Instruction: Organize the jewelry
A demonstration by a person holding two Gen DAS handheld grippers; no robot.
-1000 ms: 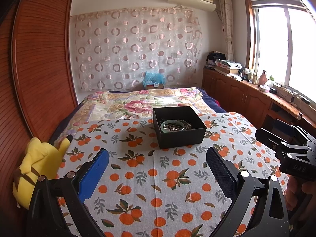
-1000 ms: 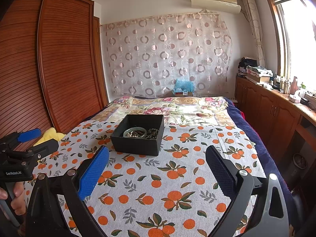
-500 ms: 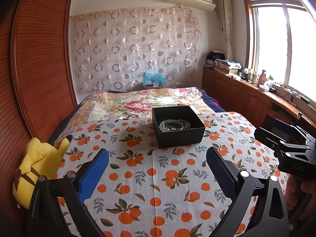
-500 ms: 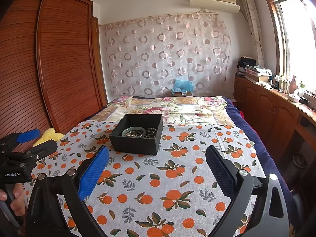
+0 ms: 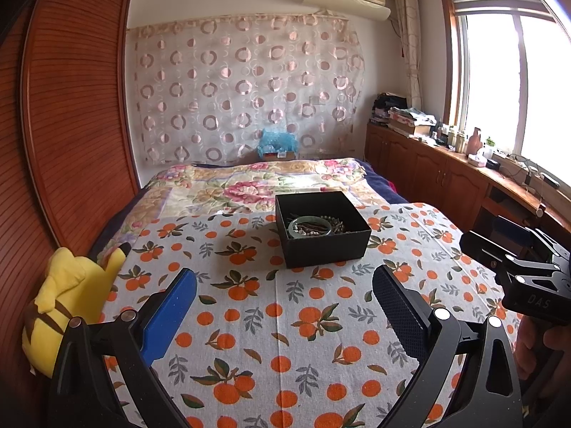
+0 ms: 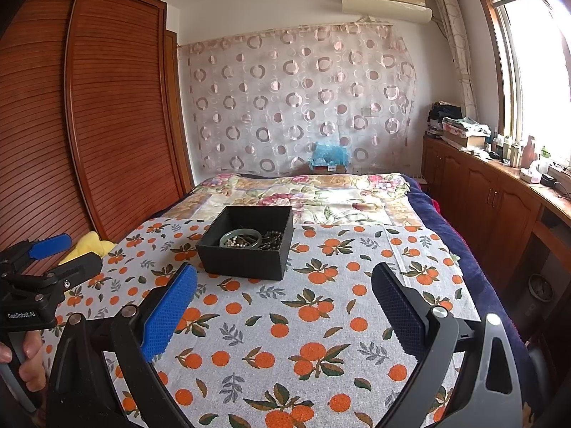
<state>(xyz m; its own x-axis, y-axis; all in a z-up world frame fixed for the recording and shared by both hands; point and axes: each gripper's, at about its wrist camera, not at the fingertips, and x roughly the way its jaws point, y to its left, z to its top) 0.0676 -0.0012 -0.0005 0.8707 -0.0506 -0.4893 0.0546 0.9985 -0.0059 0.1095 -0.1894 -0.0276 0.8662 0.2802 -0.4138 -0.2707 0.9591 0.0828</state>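
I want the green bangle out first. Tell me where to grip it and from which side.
Grip the green bangle on its near arc, coming straight down from above. It lies flat in the open-topped black box, so the walls block any sideways approach, and beads crowd its far side. The right tool is open.

Black box (image 5: pixel 323 235) of jewelry (image 5: pixel 314 225) on orange-print cloth (image 5: pixel 285 321), left tool (image 5: pixel 283 303) spread

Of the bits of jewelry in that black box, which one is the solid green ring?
The jade-green bangle in the black box: one smooth closed hoop, while the pieces around it are dark strung beads.
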